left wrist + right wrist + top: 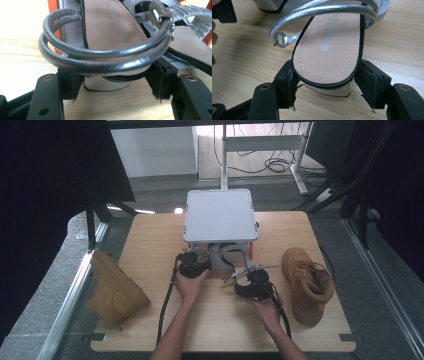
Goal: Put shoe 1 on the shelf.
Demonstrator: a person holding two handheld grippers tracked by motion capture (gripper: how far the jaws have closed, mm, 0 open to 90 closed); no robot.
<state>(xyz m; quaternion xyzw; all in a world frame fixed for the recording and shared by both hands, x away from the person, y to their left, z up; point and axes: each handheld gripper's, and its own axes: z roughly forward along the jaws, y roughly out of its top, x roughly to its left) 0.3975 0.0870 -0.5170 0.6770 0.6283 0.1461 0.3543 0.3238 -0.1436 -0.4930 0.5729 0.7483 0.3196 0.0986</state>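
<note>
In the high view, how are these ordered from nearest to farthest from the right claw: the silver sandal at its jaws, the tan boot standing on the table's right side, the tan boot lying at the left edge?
1. Silver strappy sandal: at the jaws of the right claw, table centre.
2. Tan suede boot, upright: right side of the table.
3. Tan suede boot, on its side: far left edge, beyond the left claw.

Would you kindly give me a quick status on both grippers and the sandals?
Left gripper and right gripper each clamp a sandal heel. Silver sandals half out of shoebox. Nothing blocking.

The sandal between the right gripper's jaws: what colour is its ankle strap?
Metallic silver ankle strap, on the sandal; clearest in the right gripper view.
</note>
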